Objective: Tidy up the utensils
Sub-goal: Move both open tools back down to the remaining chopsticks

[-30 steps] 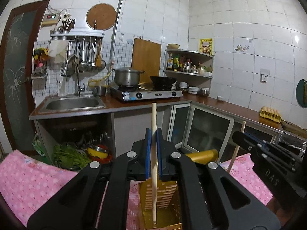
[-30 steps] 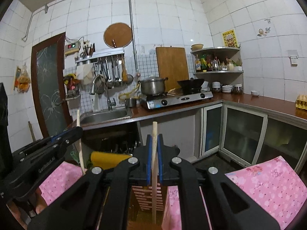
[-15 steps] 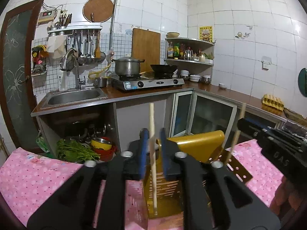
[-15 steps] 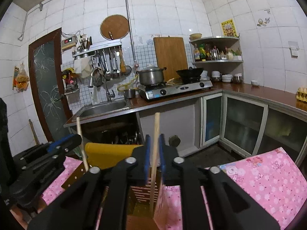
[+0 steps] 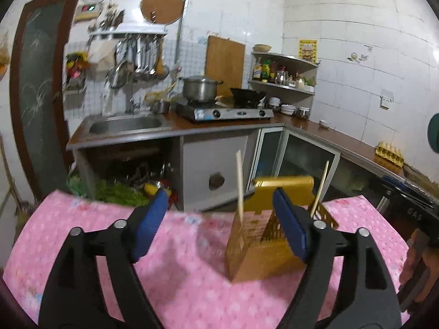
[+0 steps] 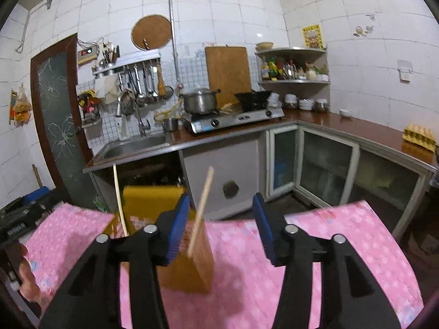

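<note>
The worktop cloth is pink, scattered with small pale flower-like dots. Near its far edge the utensil holder is golden yellow with rows of slotted cut-outs, and the two chopsticks in it are pale, unpainted wood. The left gripper and the right gripper are black with silver rivets; their pads are bright blue. Behind, the walls are white glossy tile, the kitchen counter is dark reddish brown, the cutting board and round mat are tan, the egg tray is yellow, and the door has a brown frame around dark green patterned glass.
</note>
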Demonstrator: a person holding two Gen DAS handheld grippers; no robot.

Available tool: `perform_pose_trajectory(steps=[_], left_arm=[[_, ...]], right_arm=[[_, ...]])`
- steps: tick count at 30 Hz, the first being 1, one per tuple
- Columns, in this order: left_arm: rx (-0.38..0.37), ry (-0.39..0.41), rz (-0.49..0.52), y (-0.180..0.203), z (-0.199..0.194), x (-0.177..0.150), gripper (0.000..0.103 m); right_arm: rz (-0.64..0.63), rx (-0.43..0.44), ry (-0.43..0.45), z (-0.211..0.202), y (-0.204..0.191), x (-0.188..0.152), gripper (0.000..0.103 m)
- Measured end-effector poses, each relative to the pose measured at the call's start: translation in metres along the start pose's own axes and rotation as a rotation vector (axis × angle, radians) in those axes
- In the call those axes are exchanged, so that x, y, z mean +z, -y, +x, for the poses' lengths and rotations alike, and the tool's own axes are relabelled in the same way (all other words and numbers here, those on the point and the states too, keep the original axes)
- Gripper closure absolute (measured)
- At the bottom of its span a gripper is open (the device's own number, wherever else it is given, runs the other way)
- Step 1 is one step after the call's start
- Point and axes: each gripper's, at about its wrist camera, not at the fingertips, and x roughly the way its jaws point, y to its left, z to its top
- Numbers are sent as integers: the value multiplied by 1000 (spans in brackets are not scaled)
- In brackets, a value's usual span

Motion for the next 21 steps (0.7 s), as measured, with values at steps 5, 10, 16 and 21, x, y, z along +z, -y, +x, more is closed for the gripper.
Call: perform_pose_trajectory(steps=[5,10,16,21], left_arm=[[42,-49,-23,-22,-40,-35,6],[51,-160,-45,-38,-61,-77,5],[63,-316,-68,-50,-61,-120,5],[74,-375,-70,-54,-48,-145,5]], right_arm=[[-60,-54,-72,-39,13,-40,46],[-36,-80,-172,-58,29,-86,45],[-11,-92,-269,-59,36,-131,35],[-36,-105,-328,-46,32,-153,35]])
